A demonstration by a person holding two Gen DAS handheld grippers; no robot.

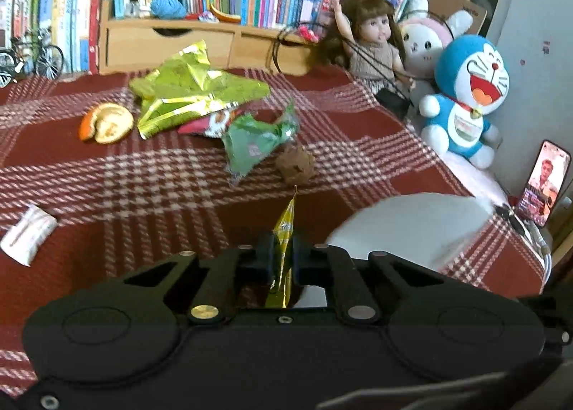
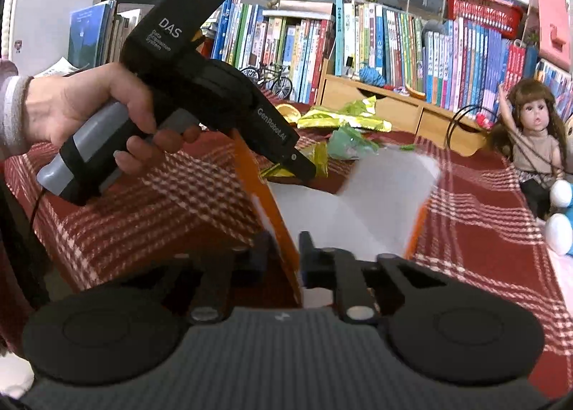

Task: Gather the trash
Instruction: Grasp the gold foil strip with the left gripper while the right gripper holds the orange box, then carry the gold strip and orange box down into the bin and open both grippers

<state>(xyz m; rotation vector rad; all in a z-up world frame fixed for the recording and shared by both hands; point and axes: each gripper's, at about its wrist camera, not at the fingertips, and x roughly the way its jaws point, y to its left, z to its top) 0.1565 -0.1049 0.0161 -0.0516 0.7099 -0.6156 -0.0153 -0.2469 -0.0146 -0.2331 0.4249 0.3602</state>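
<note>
- Left gripper [image 1: 283, 259]: jaws pinched down on a yellow foil wrapper [image 1: 284, 230]. Wrapper stands up edge-on between the pads, tip poking above them. Grip looks solid.
- Right gripper [image 2: 286, 259]: jaws closed on the orange rim of the paper bag [image 2: 283, 230]. Bag mouth is held open, white inside facing up, sitting on the red plaid cloth [image 2: 143, 216].
- From the right wrist view, my left hand [image 2: 93, 116] has the left gripper's nose right at the bag's far-left edge, wrapper hanging at its tip. Can't tell if it's over the mouth yet or just short of it.
- Step in hand, as I read it: carry the yellow wrapper to the bag and drop it.
- Next move needs: wrapper clearly above the white opening, then release the left jaws. Right keeps the rim pinched so the mouth doesn't fold shut. Foil is light, may cling to a pad or flutter out.
- Left on the cloth: big green-yellow snack bag [image 1: 193, 91], small green wrapper [image 1: 258, 141], orange peel [image 1: 107, 123], brown crumpled lump [image 1: 295, 164], white sachet [image 1: 27, 234] off near the left edge.
- The first four are bunched mid-cloth, beyond the bag; sachet is well apart.
</note>
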